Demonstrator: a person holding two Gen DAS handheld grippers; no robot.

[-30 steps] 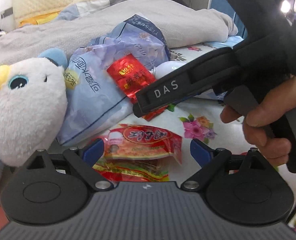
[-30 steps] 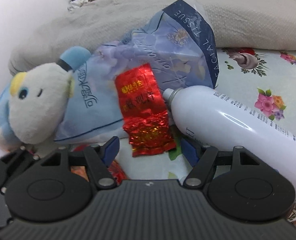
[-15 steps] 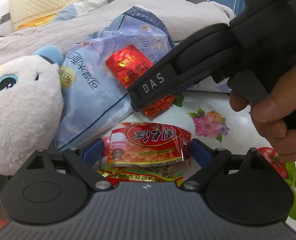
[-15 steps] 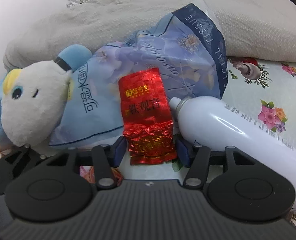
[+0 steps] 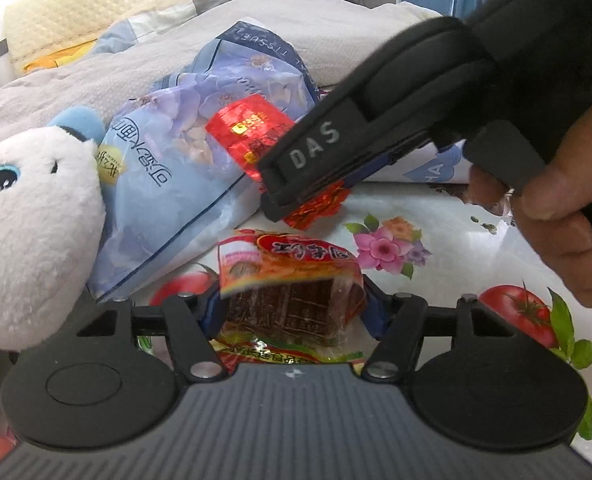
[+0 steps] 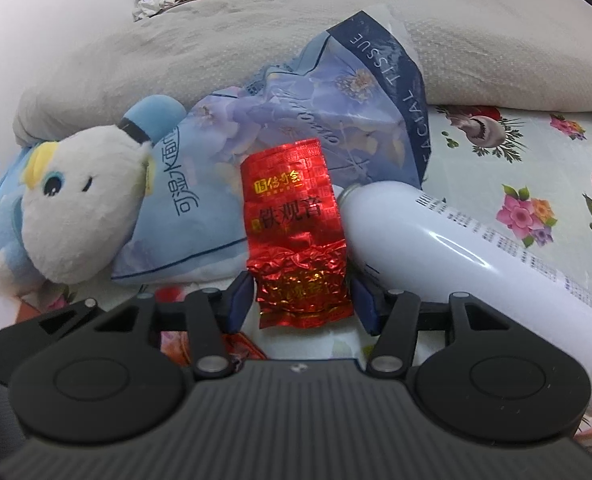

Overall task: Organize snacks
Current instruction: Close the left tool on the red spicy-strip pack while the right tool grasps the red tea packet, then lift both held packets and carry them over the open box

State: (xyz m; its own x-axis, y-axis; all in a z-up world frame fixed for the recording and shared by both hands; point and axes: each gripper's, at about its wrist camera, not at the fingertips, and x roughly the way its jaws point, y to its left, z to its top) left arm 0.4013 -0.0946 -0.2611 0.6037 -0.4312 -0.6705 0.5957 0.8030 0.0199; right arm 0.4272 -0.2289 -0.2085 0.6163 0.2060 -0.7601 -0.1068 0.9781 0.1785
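Note:
An orange-red snack packet (image 5: 291, 272) lies on the flowered sheet (image 5: 436, 280), with a second packet (image 5: 291, 350) under it. My left gripper (image 5: 293, 314) is closing; its blue pads press the upper packet's sides and the packet buckles upward. A shiny red tea packet (image 6: 296, 232) leans against a blue tissue pack (image 6: 336, 112). My right gripper (image 6: 302, 304) has its pads against the packet's crinkled lower end. In the left wrist view one of its fingers (image 5: 316, 144), marked DAS, crosses over the red tea packet (image 5: 251, 128), held by a hand (image 5: 556, 220).
A white and blue plush toy (image 5: 31, 216) lies left of the tissue pack (image 5: 167, 184). A white spray bottle (image 6: 476, 276) lies on its side just right of the tea packet. A grey blanket (image 6: 255, 32) is heaped behind everything.
My left gripper's jaws narrowed onto the snack packet, which bent up between the pads. My right gripper's jaws closed in on the red tea packet's lower end.

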